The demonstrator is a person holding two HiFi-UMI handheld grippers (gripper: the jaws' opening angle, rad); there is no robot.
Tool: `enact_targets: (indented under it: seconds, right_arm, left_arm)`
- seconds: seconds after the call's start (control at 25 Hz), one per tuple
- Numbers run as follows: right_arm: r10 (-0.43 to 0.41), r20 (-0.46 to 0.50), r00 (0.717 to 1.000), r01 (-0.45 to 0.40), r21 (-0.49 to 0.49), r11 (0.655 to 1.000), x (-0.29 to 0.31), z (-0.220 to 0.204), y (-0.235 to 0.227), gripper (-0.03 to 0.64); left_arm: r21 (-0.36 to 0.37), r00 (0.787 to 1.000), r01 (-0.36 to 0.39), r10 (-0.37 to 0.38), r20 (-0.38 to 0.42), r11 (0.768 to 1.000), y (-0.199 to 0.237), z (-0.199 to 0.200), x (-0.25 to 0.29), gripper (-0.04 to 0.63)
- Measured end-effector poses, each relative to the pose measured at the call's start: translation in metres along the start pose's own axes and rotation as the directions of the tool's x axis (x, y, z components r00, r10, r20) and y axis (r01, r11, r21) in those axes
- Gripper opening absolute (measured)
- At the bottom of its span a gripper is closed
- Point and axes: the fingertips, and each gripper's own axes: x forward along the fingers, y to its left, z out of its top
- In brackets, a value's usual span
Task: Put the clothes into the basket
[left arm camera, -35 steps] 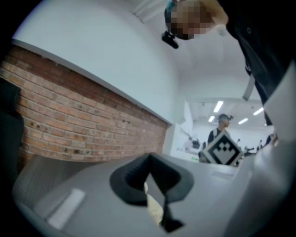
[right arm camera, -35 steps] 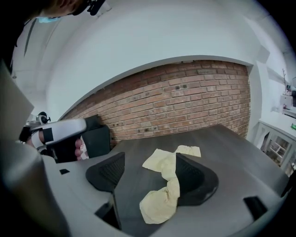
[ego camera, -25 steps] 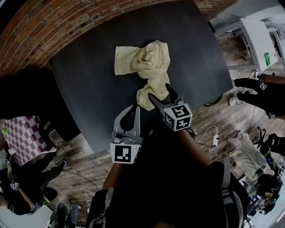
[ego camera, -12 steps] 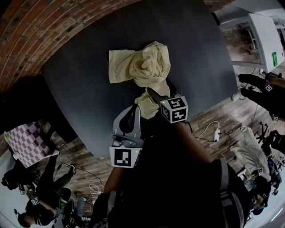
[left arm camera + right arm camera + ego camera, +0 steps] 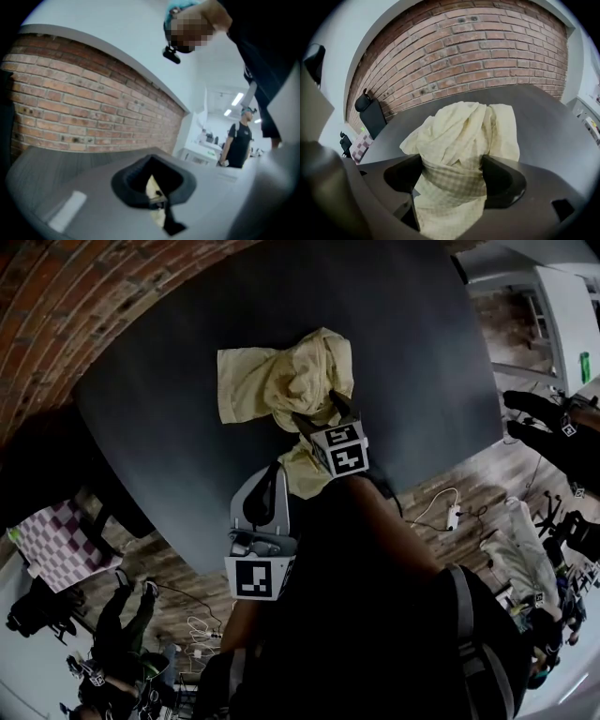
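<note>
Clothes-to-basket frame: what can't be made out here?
- Basket: recognisable in no view; in the head view, dark margins and the person's body hide much of the floor.
- Right gripper: jaws wide and just been opening, yellow cloth between them. In the right gripper view the cloth covers the pads, so contact is unclear.
- Cloth's middle: head view, covered by the right gripper.
- Left gripper view: blurred; its own body blocks the foreground, and only a cloth sliver shows.

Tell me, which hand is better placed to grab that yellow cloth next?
Right. The right gripper is over the cloth; its jaws have just been opening, with cloth between them. The left gripper sits further back, at the table edge.
</note>
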Motion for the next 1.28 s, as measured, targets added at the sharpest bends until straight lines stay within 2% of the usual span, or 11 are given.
enact_targets:
  seconds: [0.12,0.32,0.6,0.88,1.28]
  right_arm:
    - [-0.002,-0.041,0.999,0.001,-0.031,1.0,0.009,-0.006,-0.001,0.362]
    - [0.002,-0.081,0.997,-0.004,-0.015,1.0,0.026,-0.01,-0.004,0.362]
    - [-0.055,-0.052,0.997,0.049,-0.11,0.993,0.033,-0.012,-0.012,0.357]
    - [-0.019,-0.108,0.994,0.008,-0.097,0.995,0.032,-0.012,-0.014,0.217]
    - [-0.013,-0.037,0.999,0.009,-0.106,0.994,0.009,-0.012,-0.005,0.162]
  left_arm:
    - [-0.01,1.0,-0.004,0.004,-0.005,1.0,-0.004,-0.002,0.003,0.003]
    - [-0.021,1.0,-0.011,0.011,-0.024,1.0,-0.002,-0.005,0.005,0.003]
    - [-0.004,1.0,0.002,-0.002,0.003,1.0,-0.007,-0.003,0.006,0.003]
    - [-0.011,1.0,-0.013,0.013,0.011,1.0,-0.006,-0.002,-0.007,0.003]
    - [0.001,0.999,-0.025,0.025,0.024,1.0,-0.004,-0.002,-0.039,0.003]
